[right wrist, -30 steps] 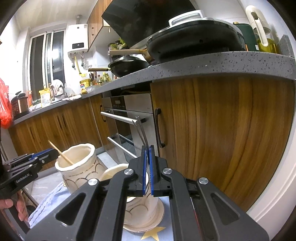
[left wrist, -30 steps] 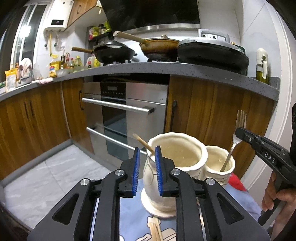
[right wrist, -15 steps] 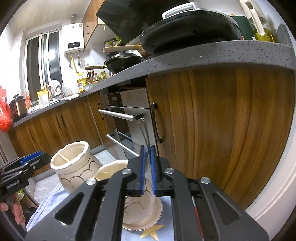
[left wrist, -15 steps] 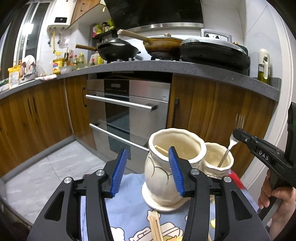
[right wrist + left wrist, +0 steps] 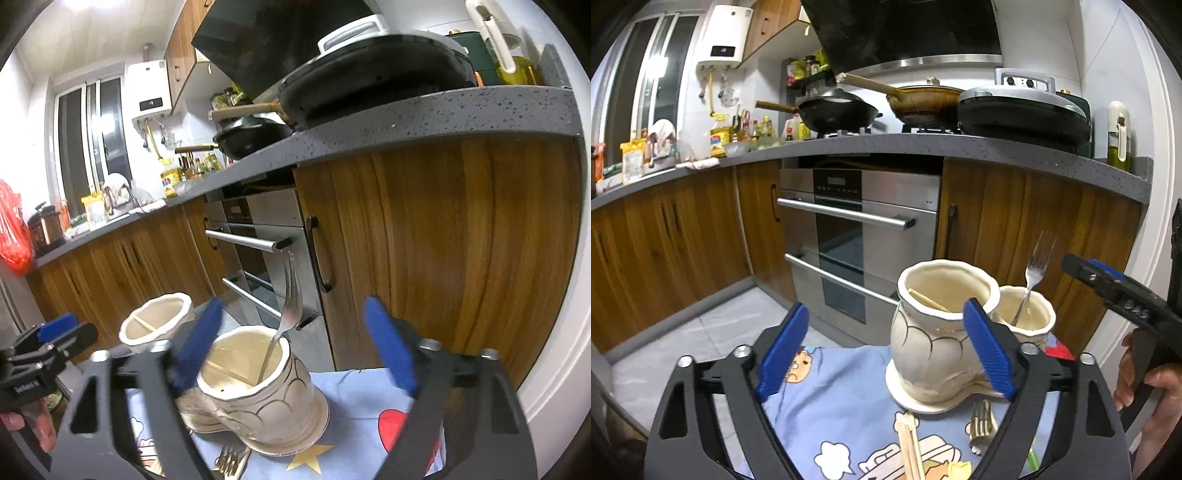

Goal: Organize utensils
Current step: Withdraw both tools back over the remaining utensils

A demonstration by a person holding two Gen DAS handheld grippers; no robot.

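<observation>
Two cream ceramic jars share one saucer base on a blue cartoon cloth (image 5: 842, 406). The taller jar (image 5: 931, 350) has a wooden chopstick (image 5: 927, 301) lying inside it. A steel fork (image 5: 1034, 266) stands in the smaller jar (image 5: 1030, 314). My left gripper (image 5: 886, 306) hovers just short of the taller jar; its jaws are opening and grip nothing. In the right wrist view the fork (image 5: 291, 306) leans in its jar (image 5: 258, 398), free of the pads. The right gripper (image 5: 295, 306) is opening too, with nothing gripped.
Loose chopsticks (image 5: 910, 446) and forks (image 5: 982, 424) lie on the cloth in front of the jars. Behind stand a steel oven (image 5: 857, 236), wooden cabinets and a grey counter (image 5: 997, 147) with pans. A hand (image 5: 1145, 387) holds the right gripper's handle at the right edge.
Both grippers went from shut to wide open. The chopstick dropped from the left gripper into the taller jar. The fork left the right gripper and now stands in the smaller jar.
</observation>
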